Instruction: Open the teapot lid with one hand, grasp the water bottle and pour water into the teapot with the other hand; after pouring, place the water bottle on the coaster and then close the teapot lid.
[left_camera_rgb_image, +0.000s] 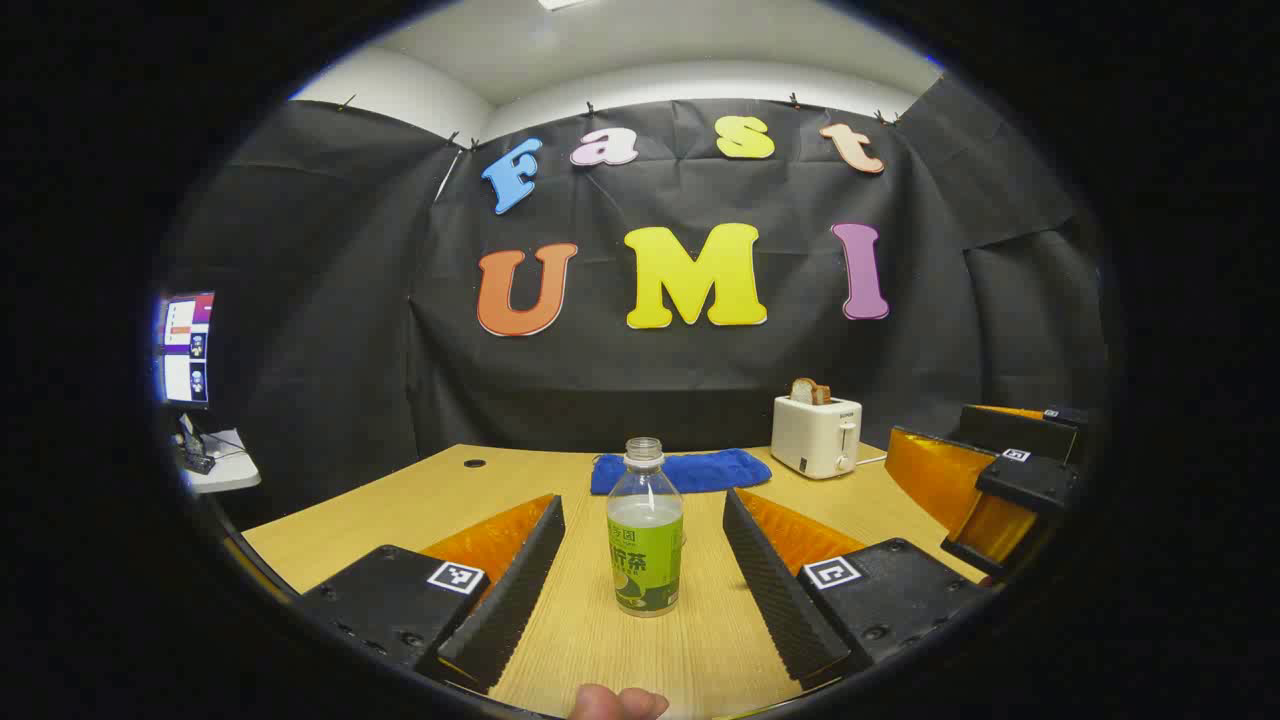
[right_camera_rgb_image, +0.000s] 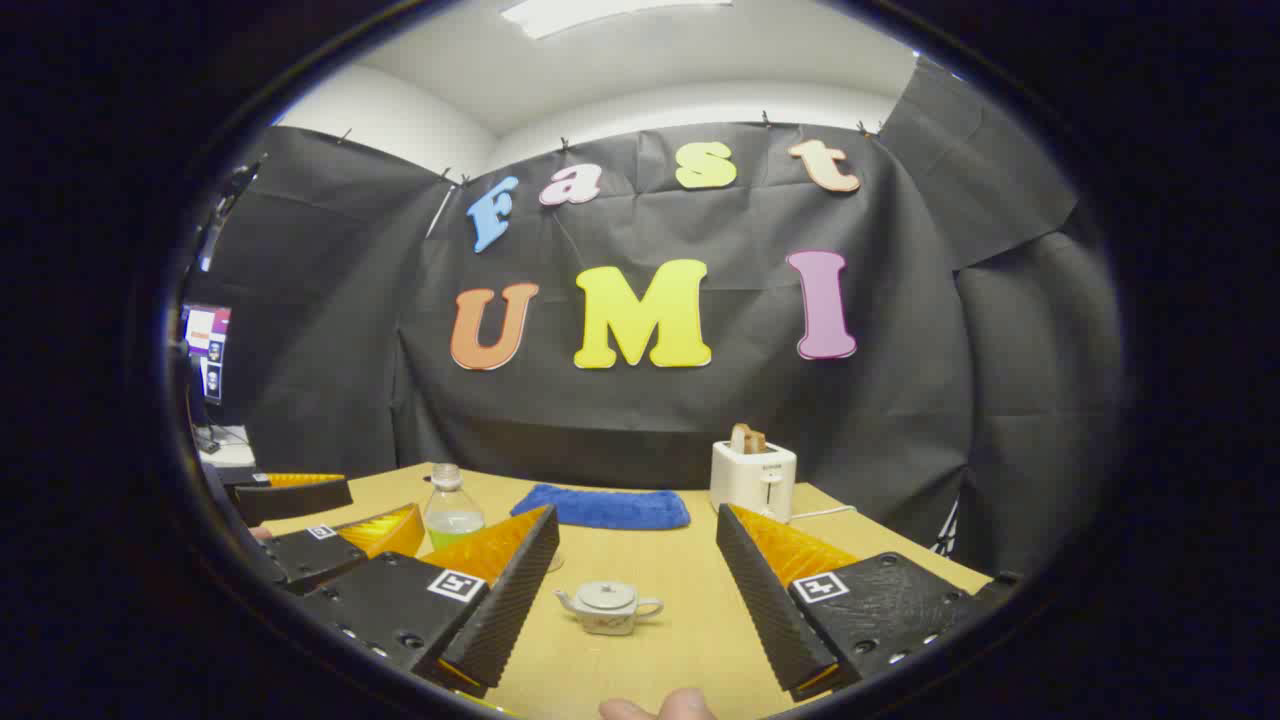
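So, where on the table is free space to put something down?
Bare wood lies around the teapot, between it and the blue cloth, and around the water bottle toward the table's left edge. The far side is crowded: cloth, then toaster.

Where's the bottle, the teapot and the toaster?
bottle (left_camera_rgb_image: 645, 560): left gripper view, on its label.
teapot (right_camera_rgb_image: 607, 608): right gripper view, on its body.
toaster (right_camera_rgb_image: 753, 480): right gripper view, on its front face.

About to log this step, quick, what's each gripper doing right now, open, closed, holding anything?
Left gripper: open, empty, water bottle standing between its fingers, untouched.
Right gripper: open, empty, lidded teapot on the table ahead.
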